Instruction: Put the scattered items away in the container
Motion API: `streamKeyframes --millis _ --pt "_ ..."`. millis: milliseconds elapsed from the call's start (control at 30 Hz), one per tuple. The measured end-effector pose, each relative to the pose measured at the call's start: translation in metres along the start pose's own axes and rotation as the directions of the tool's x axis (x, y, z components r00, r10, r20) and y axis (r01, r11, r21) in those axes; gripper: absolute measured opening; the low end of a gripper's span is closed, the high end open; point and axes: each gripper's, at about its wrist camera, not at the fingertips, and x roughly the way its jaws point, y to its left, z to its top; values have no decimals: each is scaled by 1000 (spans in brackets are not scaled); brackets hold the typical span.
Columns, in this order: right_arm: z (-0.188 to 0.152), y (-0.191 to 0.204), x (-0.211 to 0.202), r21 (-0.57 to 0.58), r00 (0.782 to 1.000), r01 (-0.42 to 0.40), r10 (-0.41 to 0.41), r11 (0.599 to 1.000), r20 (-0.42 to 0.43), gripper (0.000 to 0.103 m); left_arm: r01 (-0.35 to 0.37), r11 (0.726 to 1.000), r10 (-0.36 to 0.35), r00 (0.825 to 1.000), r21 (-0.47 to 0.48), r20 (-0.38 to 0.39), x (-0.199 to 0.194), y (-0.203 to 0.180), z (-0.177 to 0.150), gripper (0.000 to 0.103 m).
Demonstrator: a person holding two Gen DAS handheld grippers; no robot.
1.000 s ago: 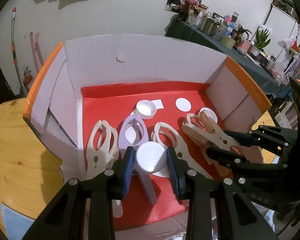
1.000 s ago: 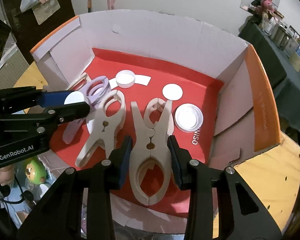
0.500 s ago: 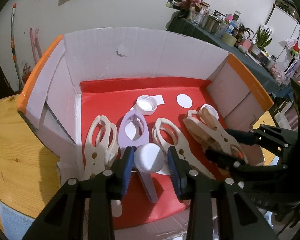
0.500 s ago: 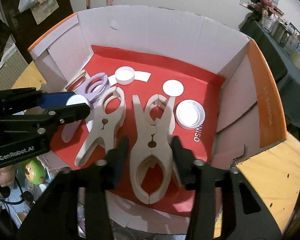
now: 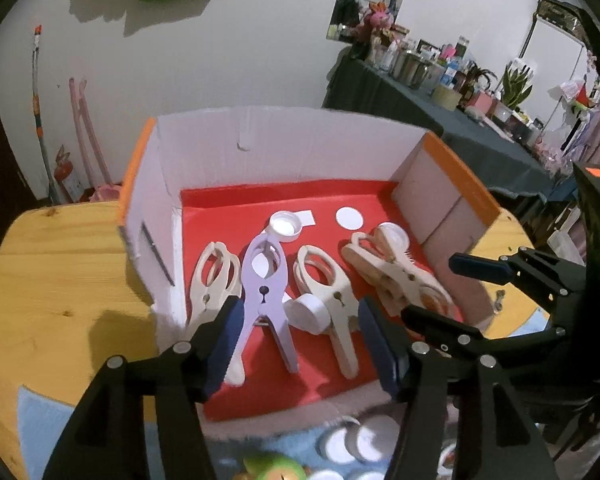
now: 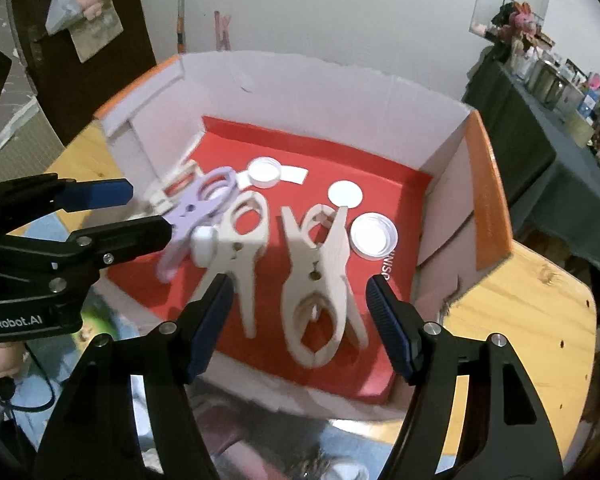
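From the left wrist, the left gripper [image 5: 300,336] hangs over the near edge of the cardboard box [image 5: 283,140], its jaws opening with nothing pressed between the pads. A white cap [image 5: 310,314] sits free in the gap, tipped on edge between the purple clip [image 5: 265,292] and a cream clip [image 5: 328,288]; neither pad touches it. The box's red floor also carries a cream clip [image 5: 213,276] by the left wall, a tan clip [image 5: 392,272] to the right, an upturned cap [image 5: 285,227] and a flat white disc [image 5: 349,218]. Another cap is half hidden behind the tan clip. Below the box, several white caps [image 5: 356,442] lie blurred and cut off by the gripper body.

From the right wrist, the right gripper [image 6: 300,316] has its jaws opening too. The tan clip [image 6: 320,276] lies flat on the red floor between the pads, clear of both. The cream clip [image 6: 239,252] lies just left of it. An open cap [image 6: 374,236] rests at the right, the disc [image 6: 344,195] behind it. The left gripper's fingers cover part of the purple clip [image 6: 195,208], which is blurred.
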Motion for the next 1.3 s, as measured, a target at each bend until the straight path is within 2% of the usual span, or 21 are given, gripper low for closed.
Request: streamKeyframes --millis 133,200,300,367,467,567,667,833,967,1133,1233,1300 --pt "-12 11 -32 -2 998 19 -19 1000 56 68 -32 999 31 998 14 62 -31 -5 -11 67" --pt "-19 18 -49 7 996 25 -25 1000 88 74 -61 998 57 992 29 115 -52 -9 -21 72" --pt "-38 27 -77 41 989 30 -35 999 142 84 -116 992 104 973 49 206 -84 -16 -43 77" --pt "-52 35 -93 68 984 44 -55 997 169 85 -156 986 136 956 57 260 -104 -20 -63 83" --pt "-77 49 -112 108 974 78 -98 991 202 86 -179 982 153 937 54 315 -127 -25 -92 87" --pt "-107 69 -126 115 957 125 -150 986 247 87 -176 984 152 925 40 349 -144 -27 -124 92" --pt "-137 83 -127 127 945 158 -188 979 267 91 -161 987 145 923 17 358 -152 -23 -154 93" --pt "-186 89 -114 190 948 117 -167 975 272 92 -192 981 184 913 -14 365 -143 -18 -196 94" --pt "-212 87 -96 247 932 148 -219 958 288 92 -161 986 162 927 -31 338 -125 -14 -212 94" --pt "-220 79 -89 292 923 162 -250 943 293 92 -148 988 157 934 -52 321 -108 -10 -217 94" --pt "-221 76 -92 305 915 165 -261 938 309 92 -187 982 190 928 -40 321 -102 -14 -222 94" --pt "-223 75 -90 306 920 158 -253 939 301 92 -207 978 205 926 -29 317 -99 -16 -222 94"
